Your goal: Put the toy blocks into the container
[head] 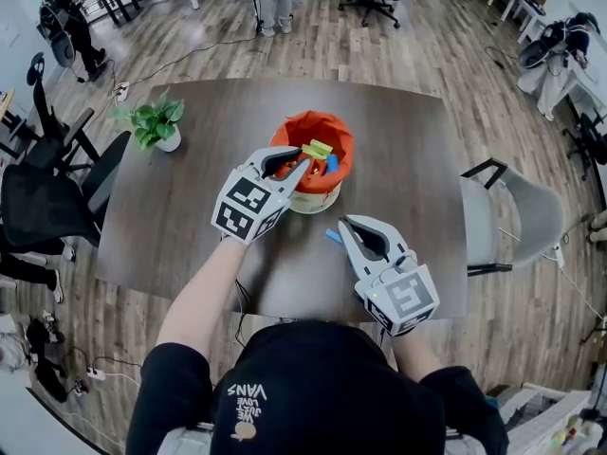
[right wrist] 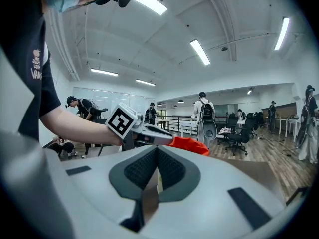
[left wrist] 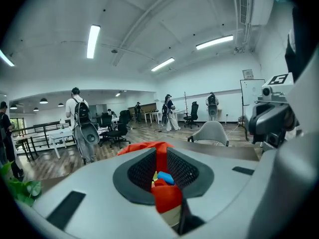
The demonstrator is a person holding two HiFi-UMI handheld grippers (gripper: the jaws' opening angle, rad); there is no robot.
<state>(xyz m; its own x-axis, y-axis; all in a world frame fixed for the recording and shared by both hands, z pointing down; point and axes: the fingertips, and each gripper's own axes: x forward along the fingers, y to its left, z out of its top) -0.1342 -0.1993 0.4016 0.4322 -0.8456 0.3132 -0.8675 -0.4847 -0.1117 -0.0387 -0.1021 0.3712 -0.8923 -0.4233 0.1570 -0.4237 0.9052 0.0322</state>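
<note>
Nearest the person, toward the near right of the bench (head: 190,216), the right tool (head: 345,223) has its jaws pressed fully together with nothing between them. A single blue block (head: 333,236) lies on the bench just beside its tip, on the side toward the middle. Whether the tip touches the block cannot be told. Farther in, about the centre of the bench, the left tool (head: 304,165) has its jaws partly closed on the near rim of the orange container (head: 327,123), and a fold of the orange wall shows pinched between the pads, so it seems to be steadying the container. Inside sit several blocks (head: 321,149), with yellow, green, red and blue ones showing. Near the far left corner a small potted plant (head: 156,123) stands well apart from the work. The task looks close to done: most blocks are in, and the blue one appears to be the only block left out. The right tool would have to open and take it.
</note>
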